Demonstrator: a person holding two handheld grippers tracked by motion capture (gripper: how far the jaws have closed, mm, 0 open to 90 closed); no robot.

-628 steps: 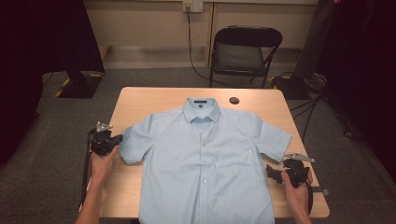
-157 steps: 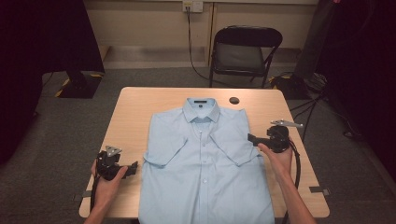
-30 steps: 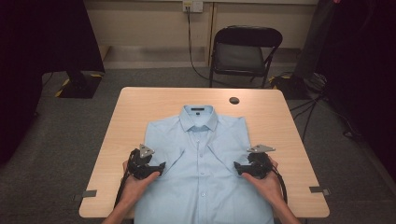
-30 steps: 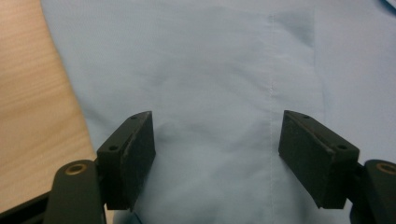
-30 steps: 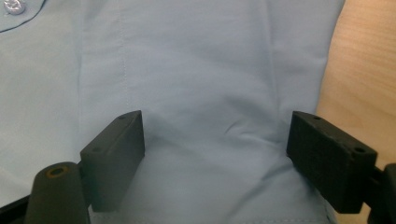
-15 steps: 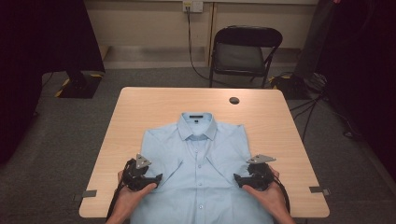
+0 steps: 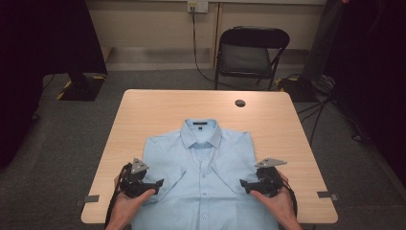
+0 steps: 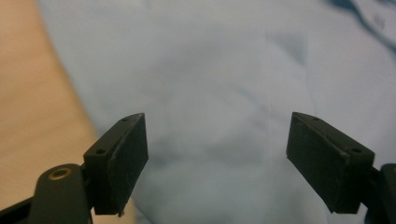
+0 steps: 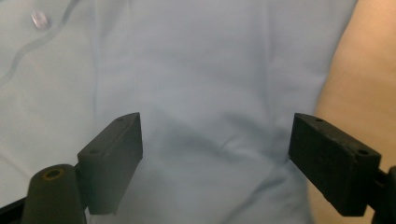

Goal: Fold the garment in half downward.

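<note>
Shirt [image 7: 203, 177]: light blue, buttoned, short-sleeved, lying face up on the near half of the table, collar toward 12 o'clock, hem running off the table edge at 6 o'clock. Both sleeves folded inward over the chest.

Left gripper [image 7: 155, 184]: held in the person's left hand [image 7: 125, 203] at the shirt's 9 o'clock side, jaws pointing toward 3 o'clock over the folded sleeve. In the left gripper view [image 8: 217, 158] the jaws stand wide apart with blue cloth between them and nothing clamped; bare table wood lies at 9 o'clock of the fabric.

Right gripper [image 7: 244, 184]: held in the right hand [image 7: 277, 203] at the shirt's 3 o'clock side, jaws pointing toward 9 o'clock. In the right gripper view [image 9: 217, 154] the jaws are likewise spread, holding nothing, with cloth beneath.

Table [image 7: 158, 110]: pale wood, rounded corners. Small dark round object [image 7: 240, 103] at 1 o'clock of the collar, well apart from the shirt.

Folding chair [image 7: 251, 52]: dark, beyond the table's far edge at 12 o'clock.
</note>
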